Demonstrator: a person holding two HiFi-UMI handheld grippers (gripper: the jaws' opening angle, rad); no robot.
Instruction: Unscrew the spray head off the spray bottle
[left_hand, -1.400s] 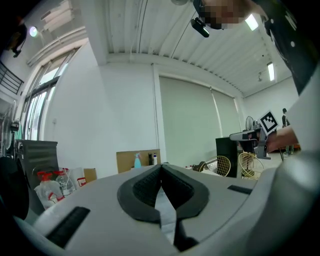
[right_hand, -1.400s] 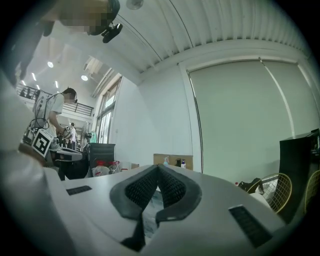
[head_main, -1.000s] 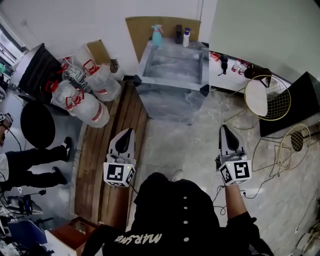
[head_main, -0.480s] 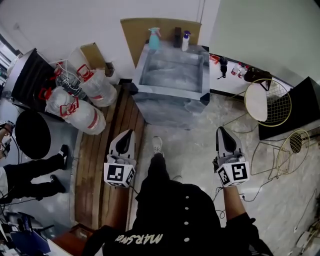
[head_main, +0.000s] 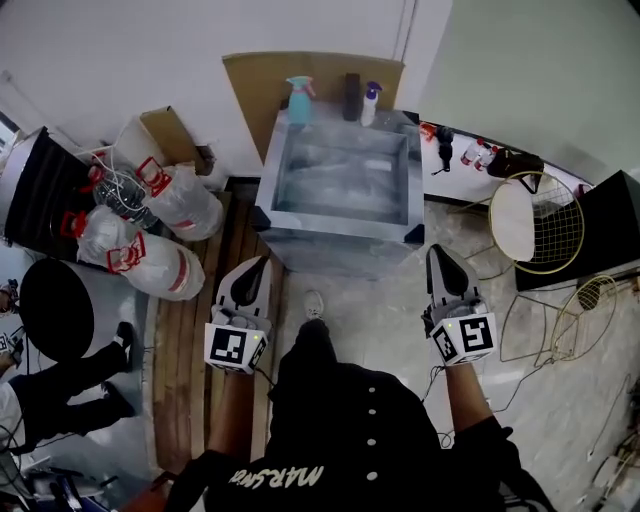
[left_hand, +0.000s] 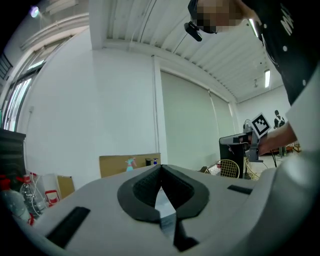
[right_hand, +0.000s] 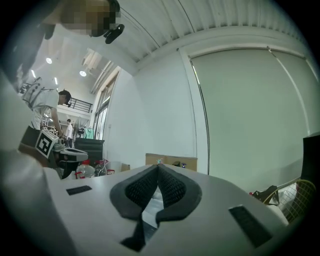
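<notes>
A: What is changing here?
B: The person is walking up to the table (head_main: 330, 232). It is sitting nearer and larger in the head view than a second ago, and both grippers are riding forward, level and side by side.
A: Are they carrying anything?
B: No. The left gripper (head_main: 260, 262) and the right gripper (head_main: 436, 250) are both clenched, ribbed black pads meeting with nothing between them.
A: And the spray bottle?
B: The spray bottle (head_main: 297, 103) is standing upright at the table's far edge, in front of the cardboard (head_main: 250, 80), well apart from both grippers. Its spray head (head_main: 299, 84) is sitting on it.
A: So the task is only beginning?
B: I am judging so. The walk is closing the gap, but no unscrewing is starting until the jaws are opening and reaching across.
A: How is it looking to handle?
B: It is showing a slim teal body, likely plastic, under an angular trigger head. The tabletop is gleaming grey and mottled, with a raised rim. A dark bottle (head_main: 352, 95) and a white bottle (head_main: 369, 105) are standing just beside it.
</notes>
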